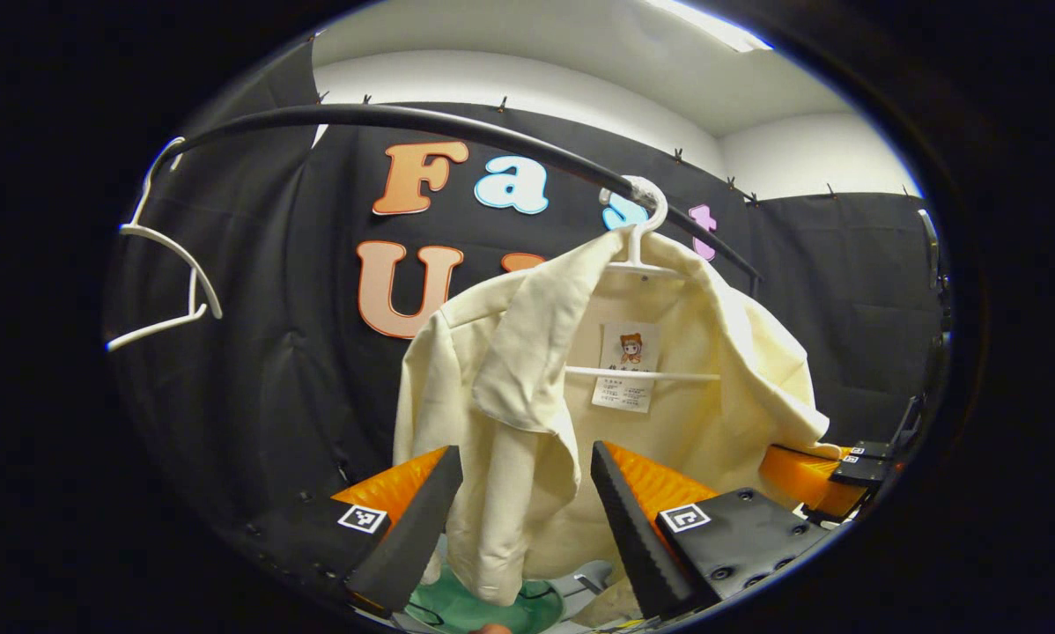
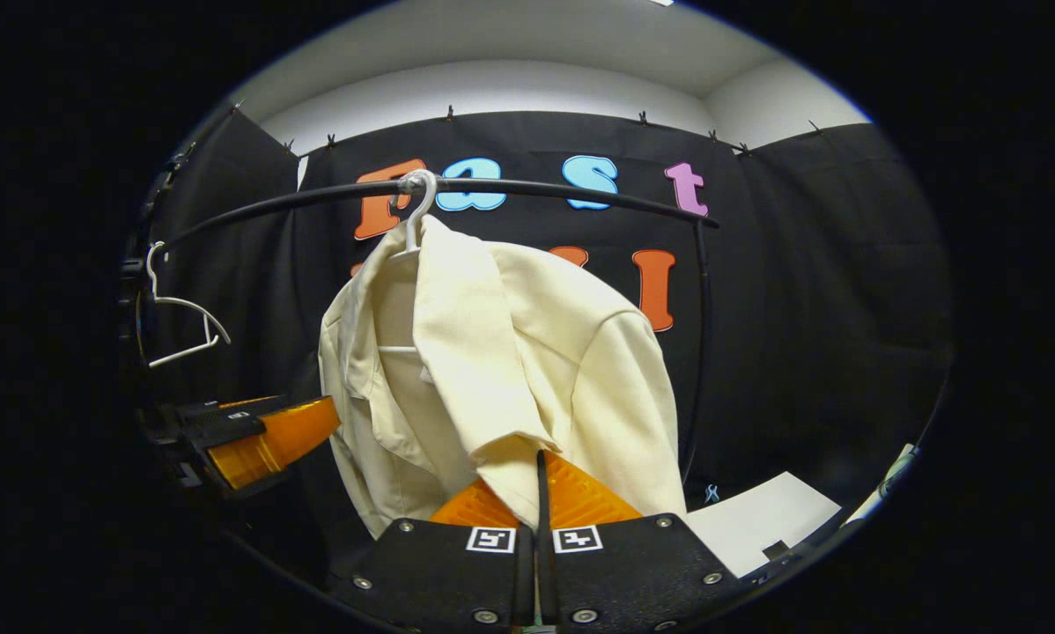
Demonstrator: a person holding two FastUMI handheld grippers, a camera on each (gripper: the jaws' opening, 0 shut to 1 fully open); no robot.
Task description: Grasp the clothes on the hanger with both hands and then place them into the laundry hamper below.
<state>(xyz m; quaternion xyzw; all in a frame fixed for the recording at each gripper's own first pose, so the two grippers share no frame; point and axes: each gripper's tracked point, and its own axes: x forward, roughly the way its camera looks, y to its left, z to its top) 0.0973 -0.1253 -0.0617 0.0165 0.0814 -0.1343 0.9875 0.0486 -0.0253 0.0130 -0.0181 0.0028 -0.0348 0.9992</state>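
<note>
An empty hanger [image 1: 162,264] hangs on the rail [image 1: 457,132] well left of the cream jacket [image 1: 598,396]. The left gripper [image 1: 527,519] gapes before the jacket's hem; the right gripper [image 2: 538,493] clamps its fabric.

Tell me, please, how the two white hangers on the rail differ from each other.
The hanger in the middle of the rail carries the cream jacket; the spare hanger near the rail's end is bare. The loaded one is mostly hidden by cloth, hook and crossbar showing; the spare one's whole outline is visible. Both are white and hooked over the same black rail.
</note>
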